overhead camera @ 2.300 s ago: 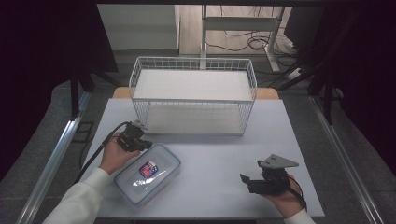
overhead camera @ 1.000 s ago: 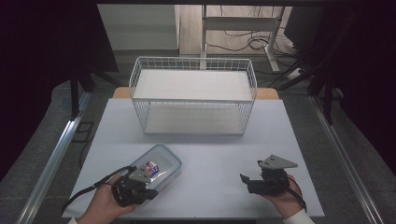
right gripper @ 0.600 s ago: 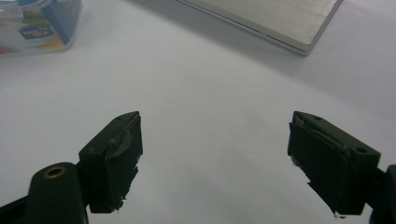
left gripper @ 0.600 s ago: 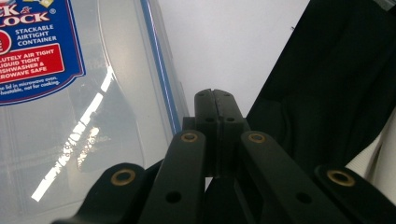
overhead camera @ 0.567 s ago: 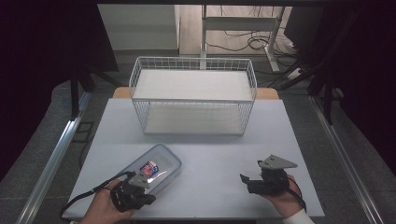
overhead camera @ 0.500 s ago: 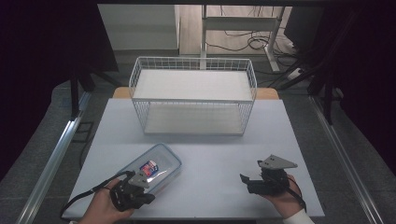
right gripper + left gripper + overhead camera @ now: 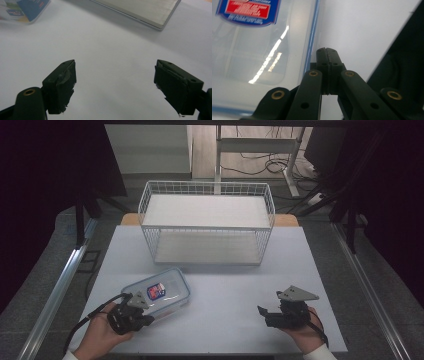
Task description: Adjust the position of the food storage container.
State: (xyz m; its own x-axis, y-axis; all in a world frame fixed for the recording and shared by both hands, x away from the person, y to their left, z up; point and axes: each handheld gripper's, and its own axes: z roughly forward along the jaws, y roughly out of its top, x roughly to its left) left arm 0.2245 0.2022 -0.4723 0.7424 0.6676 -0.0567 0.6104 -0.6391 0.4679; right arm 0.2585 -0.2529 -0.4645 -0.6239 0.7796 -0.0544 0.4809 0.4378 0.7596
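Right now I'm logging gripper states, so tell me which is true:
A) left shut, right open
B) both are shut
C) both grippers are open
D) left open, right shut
A: the left gripper has its jaws pressed together beside the plastic container, while the right gripper has its jaws spread wide over the table.

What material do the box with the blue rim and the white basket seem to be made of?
The box looks like clear glossy plastic: the table shows through it, light streaks glint on its lid, and a blue line runs along its rim. The basket looks like thin metal wire with a white coating, judging by its open grid walls, though the coating is a guess.
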